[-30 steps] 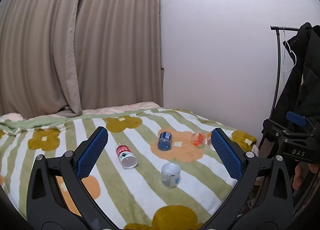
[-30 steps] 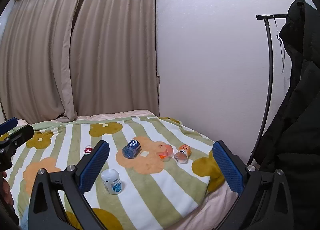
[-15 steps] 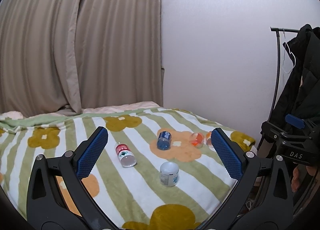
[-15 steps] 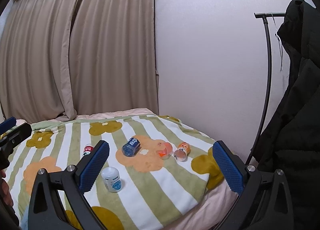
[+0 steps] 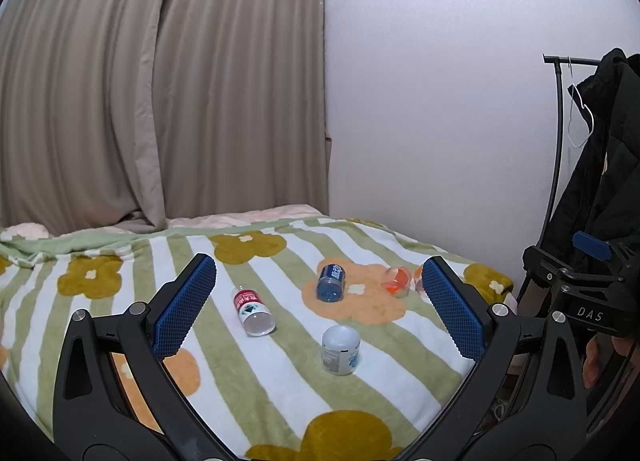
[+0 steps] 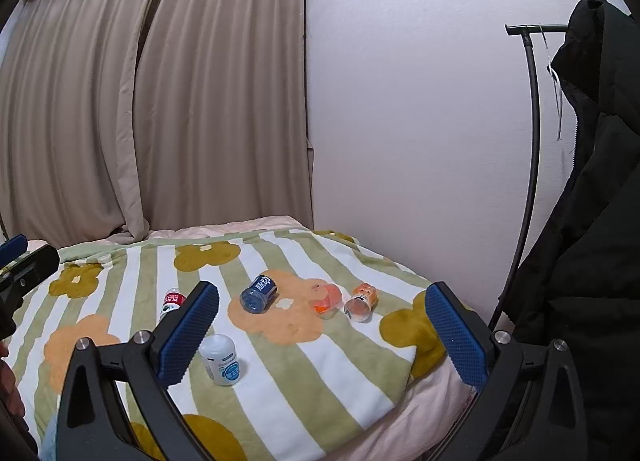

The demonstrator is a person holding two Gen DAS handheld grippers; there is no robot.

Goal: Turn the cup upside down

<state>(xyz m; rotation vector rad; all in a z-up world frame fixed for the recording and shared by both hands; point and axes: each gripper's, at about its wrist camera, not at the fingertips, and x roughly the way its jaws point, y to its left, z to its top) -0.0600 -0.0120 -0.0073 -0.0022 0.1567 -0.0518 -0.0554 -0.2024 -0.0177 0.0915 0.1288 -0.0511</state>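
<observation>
Hiding part of red cup (image 6: 173, 299): right gripper (image 6: 320, 325).

Pretty soft, even indoor light, brightest on the right wall (image 5: 432, 101); source isn't visible. Barely any shadows on the blanket (image 6: 312, 361), no real glare. Heavy fisheye bending with black vignette corners. Curtains (image 6: 180, 101) look sharp, far small stuff slightly soft.

Home bedroom: blanketed bed (image 5: 280, 361), curtains (image 5: 160, 101), coat rack (image 6: 532, 141).
</observation>
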